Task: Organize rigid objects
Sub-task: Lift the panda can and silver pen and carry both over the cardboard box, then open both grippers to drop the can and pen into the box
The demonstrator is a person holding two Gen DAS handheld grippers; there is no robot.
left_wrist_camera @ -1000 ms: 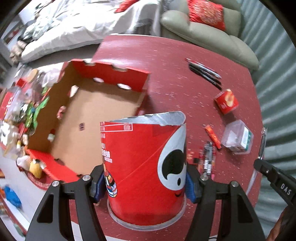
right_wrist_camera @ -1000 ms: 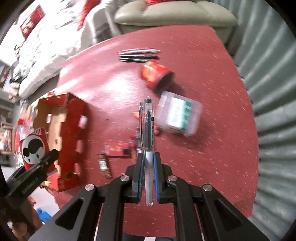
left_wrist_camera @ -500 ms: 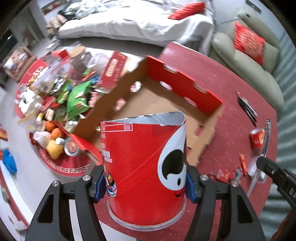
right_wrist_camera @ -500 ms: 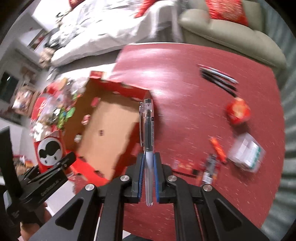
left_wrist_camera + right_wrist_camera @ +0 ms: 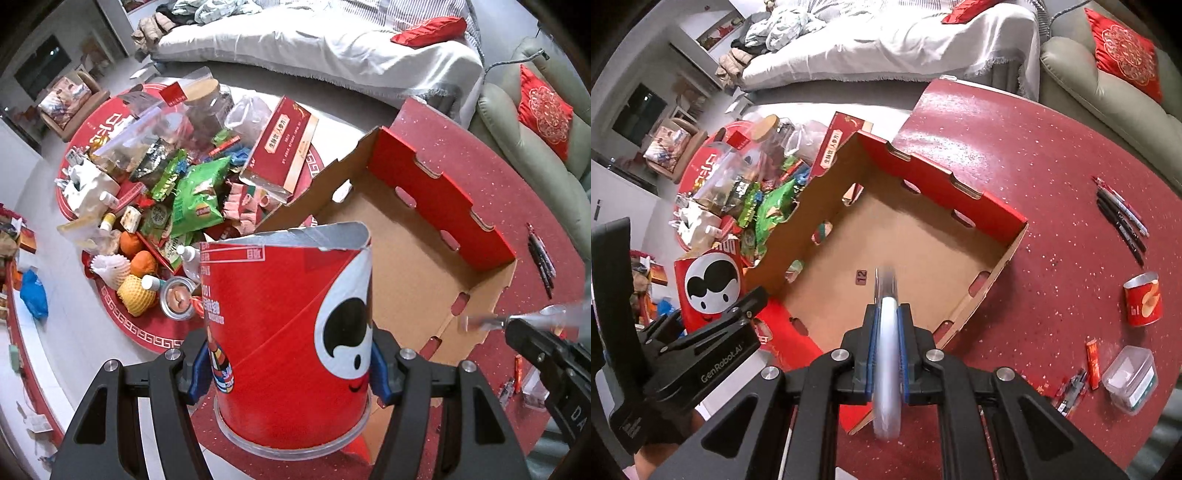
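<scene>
A red snack canister (image 5: 280,332) with a cartoon face and a silver rim stands upright between the blue pads of my left gripper (image 5: 288,369), which is shut on it. It hangs at the near left corner of the open cardboard box (image 5: 439,210), which has red outer walls. The right wrist view shows the same canister (image 5: 709,284) left of the box (image 5: 942,192). My right gripper (image 5: 886,321) is shut on a clear pen (image 5: 886,354), blurred, over the box's near edge. In the left wrist view the right gripper (image 5: 517,328) shows at the right with the pen (image 5: 554,315).
On the red table lie three pens (image 5: 1123,221), a small red can (image 5: 1143,299), a clear plastic case (image 5: 1130,376) and a red stick packet (image 5: 1092,363). A low round table (image 5: 147,332) heaped with snacks and fruit stands left. Bed and sofa behind.
Both grippers have swung left across the table with their loads. The box now fills the middle of both views, and the small items have slid to the right edge. The pen has blurred.
</scene>
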